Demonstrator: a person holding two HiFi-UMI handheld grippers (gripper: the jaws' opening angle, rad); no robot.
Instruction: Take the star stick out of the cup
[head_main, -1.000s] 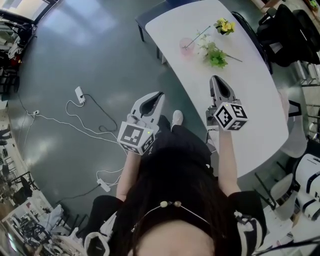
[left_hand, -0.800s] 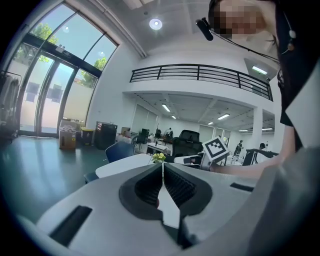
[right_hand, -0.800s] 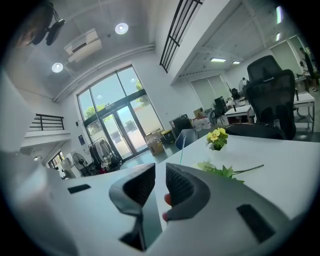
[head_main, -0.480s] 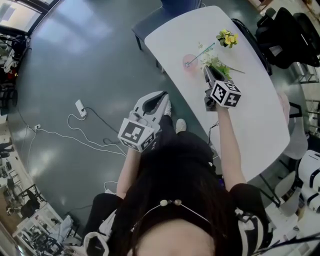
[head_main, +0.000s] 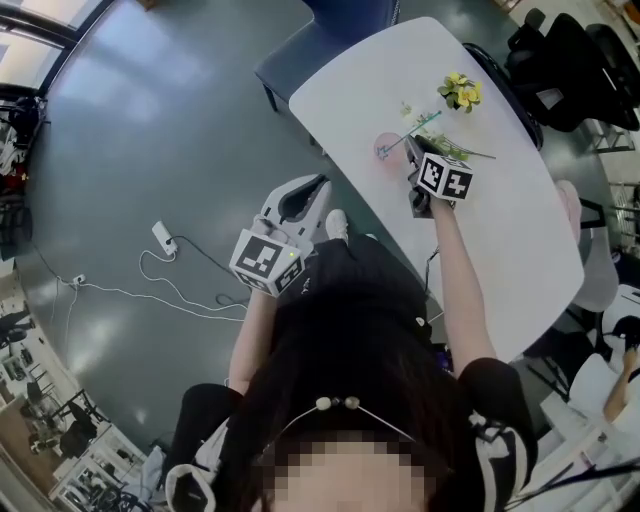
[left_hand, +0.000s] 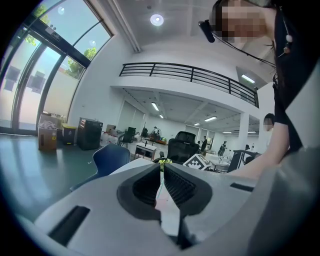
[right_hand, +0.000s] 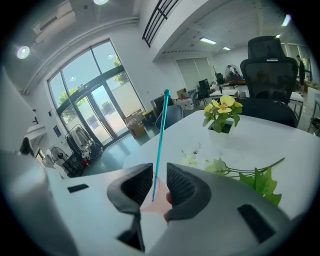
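Observation:
A pink translucent cup (head_main: 387, 149) stands on the white table (head_main: 500, 230) with a thin teal star stick (head_main: 412, 131) leaning out of it. My right gripper (head_main: 412, 147) is right at the cup. In the right gripper view the stick (right_hand: 161, 135) rises through the narrow gap between the jaws of my right gripper (right_hand: 160, 170), which is open, and the cup (right_hand: 152, 202) shows pink low between them. The jaws do not pinch the stick. My left gripper (head_main: 322, 183) hangs off the table's left edge over the floor. In its own view my left gripper (left_hand: 162, 167) is shut and empty.
A small white pot of yellow flowers (head_main: 460, 92) stands beyond the cup, and a loose green sprig (head_main: 462, 152) lies to the right of my right gripper. A blue chair (head_main: 320, 30) and black office chairs (head_main: 560, 50) ring the table. A white cable (head_main: 170, 250) lies on the floor.
My right gripper has travelled forward over the table, from its near part to the cup, and the stick now sits between its jaws. The left gripper has barely moved.

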